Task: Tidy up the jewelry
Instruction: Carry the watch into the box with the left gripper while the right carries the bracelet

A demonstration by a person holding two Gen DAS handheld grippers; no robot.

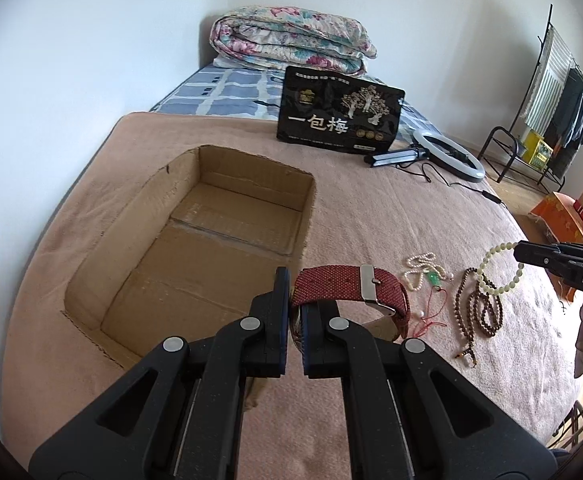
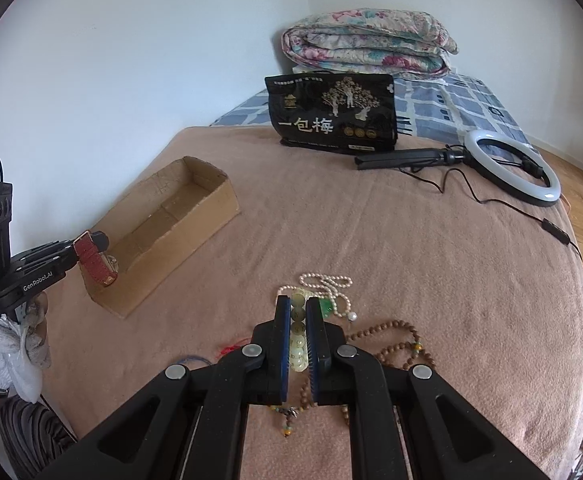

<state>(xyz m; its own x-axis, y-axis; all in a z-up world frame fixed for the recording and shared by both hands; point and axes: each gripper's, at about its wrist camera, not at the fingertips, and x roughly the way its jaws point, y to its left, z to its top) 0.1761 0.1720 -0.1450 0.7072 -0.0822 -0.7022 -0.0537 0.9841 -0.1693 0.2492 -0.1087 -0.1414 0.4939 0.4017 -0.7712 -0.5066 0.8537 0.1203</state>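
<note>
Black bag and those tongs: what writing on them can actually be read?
"一包梅": large pale characters on the black bag.
"GenRobot.AI": side of the left tongs, seen from the right wrist.
"DAS": on the right tongs, cut off by the frame edge.
Bag's small top line and gold seals: too small to read.

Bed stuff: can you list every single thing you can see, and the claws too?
cardboard box: one, brown, open, on blanket, left
watch: one, red strap, in left claw
pale bead bracelet: one, yellowish, in right claw
pearl necklace: one, white with green pendant, on blanket
wooden bead string: one, brown, on blanket
black bag: one, gold print, far side
ring light: one, white, right
folded quilt: one, floral, far end
blanket: one, pink, covering bed
left claw: black, shut on watch
right claw: black, shut on bracelet
</note>
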